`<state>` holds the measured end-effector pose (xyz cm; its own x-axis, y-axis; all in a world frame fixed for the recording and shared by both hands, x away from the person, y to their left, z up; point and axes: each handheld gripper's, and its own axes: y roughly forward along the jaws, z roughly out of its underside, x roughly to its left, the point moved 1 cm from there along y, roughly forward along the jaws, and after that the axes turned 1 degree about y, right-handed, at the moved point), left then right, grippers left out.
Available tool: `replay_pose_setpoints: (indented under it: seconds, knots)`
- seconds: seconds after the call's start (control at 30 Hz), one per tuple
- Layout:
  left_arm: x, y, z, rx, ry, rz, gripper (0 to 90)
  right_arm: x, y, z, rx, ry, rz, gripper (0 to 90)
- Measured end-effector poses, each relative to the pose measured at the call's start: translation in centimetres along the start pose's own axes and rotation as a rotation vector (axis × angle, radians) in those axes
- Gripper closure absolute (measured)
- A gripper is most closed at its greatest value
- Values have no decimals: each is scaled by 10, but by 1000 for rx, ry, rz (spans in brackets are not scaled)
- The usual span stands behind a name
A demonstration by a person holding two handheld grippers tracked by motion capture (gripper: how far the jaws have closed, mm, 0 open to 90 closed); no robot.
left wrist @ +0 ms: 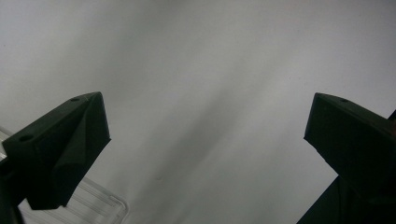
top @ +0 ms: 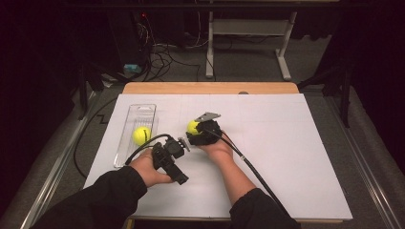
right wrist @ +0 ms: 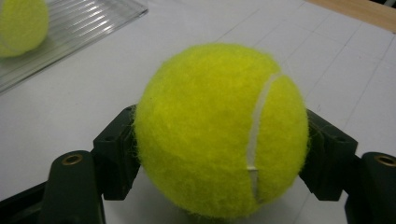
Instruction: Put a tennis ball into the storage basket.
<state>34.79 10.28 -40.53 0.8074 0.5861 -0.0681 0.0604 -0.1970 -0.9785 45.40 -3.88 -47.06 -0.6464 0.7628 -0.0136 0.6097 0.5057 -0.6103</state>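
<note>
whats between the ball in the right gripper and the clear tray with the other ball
Nothing: the high view shows bare white table sheet between the held tennis ball in the right gripper and the clear tray.

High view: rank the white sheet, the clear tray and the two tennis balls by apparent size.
1. White sheet
2. Clear tray
3. Ball in the tray
4. Ball in the right tongs, partly hidden, so it may well match the other ball.
</note>
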Motion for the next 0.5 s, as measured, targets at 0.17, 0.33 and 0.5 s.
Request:
replay_pose_setpoints:
  seconds: [0.17, 0.33, 0.5]
  knots:
    - [-1, 0, 0, 1, -2, -3, 8, -2, -13, 7, -19, -3, -2, 270]
    - [-3, 1, -1, 5, -4, -7, 8, -7, -33, 18, -44, -8, 0, 270]
    - [-6, 0, -4, 11, 4, -7, 8, -7, -55, 31, -73, -5, 0, 271]
